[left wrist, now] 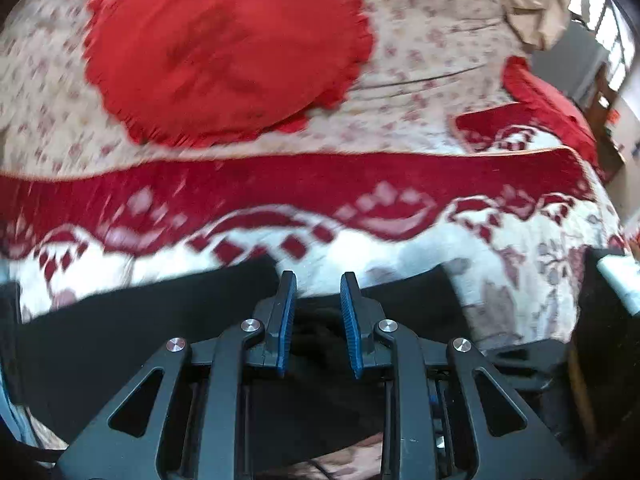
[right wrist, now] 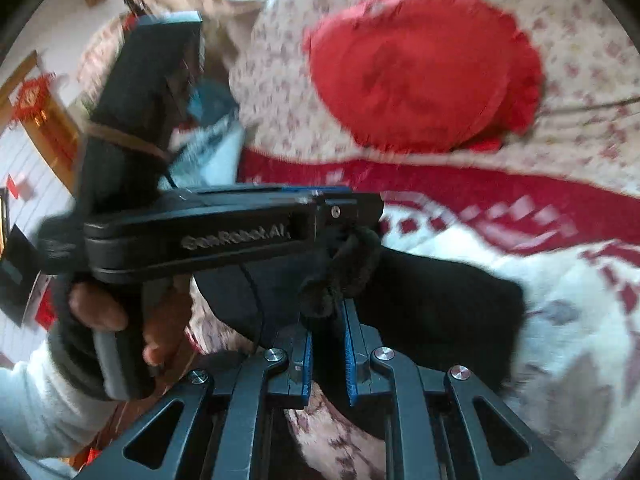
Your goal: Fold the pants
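The black pants lie on a red-and-white patterned blanket on the bed. In the left wrist view my left gripper holds a bunch of the black fabric between its blue pads, low between the fingers. In the right wrist view the pants hang bunched between both tools. My right gripper is closed on a fold of the fabric. The left gripper crosses the view sideways just above, its tip also pinching the bunched cloth. A hand holds its handle at the lower left.
A round red cushion lies on the floral bedsheet beyond the blanket's red border. Beige cloth is heaped at the far right corner. A window and furniture stand past the bed's right edge.
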The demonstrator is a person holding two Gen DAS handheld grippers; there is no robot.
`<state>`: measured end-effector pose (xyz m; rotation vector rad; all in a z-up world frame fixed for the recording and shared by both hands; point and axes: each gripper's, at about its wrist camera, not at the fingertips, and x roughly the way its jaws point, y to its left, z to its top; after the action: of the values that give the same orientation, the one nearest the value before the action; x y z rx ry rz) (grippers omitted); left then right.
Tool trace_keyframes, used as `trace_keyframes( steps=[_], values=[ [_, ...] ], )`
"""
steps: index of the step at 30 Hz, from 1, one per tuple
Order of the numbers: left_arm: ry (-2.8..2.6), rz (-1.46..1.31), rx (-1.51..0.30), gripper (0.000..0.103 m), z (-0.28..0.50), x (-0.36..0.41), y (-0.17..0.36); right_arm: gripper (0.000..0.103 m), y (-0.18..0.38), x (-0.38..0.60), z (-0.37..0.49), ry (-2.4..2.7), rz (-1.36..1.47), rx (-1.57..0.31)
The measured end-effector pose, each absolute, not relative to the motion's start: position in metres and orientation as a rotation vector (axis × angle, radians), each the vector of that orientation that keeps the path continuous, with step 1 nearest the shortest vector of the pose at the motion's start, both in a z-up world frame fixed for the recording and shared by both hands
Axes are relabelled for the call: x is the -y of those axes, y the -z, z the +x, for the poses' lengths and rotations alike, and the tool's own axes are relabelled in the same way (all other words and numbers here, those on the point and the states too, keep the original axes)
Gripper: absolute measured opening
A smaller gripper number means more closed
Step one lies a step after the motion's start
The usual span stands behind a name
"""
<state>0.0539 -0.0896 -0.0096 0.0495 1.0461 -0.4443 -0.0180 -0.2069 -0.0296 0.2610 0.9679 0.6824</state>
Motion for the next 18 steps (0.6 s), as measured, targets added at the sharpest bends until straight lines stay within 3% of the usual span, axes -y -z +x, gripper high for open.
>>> trace_keyframes(
  steps=[4,9,18],
  values=[
    [0.409,0.013,-1.063,0.022,0.053,0.072,0.016,0.015,0.06,0.176,-0.01,-0.678,0.206,-1.071],
    [0.39,-0.035,-1.061,0.022,0.047,0.058,0.009,0.022,0.045,0.188,-0.017,-0.696,0.26,-1.053],
    [0.406,-0.051,-1.087,0.022,0.025,0.062,0.011,0.023,0.021,0.25,-0.029,-0.581,0.332,-0.98]
  ],
)
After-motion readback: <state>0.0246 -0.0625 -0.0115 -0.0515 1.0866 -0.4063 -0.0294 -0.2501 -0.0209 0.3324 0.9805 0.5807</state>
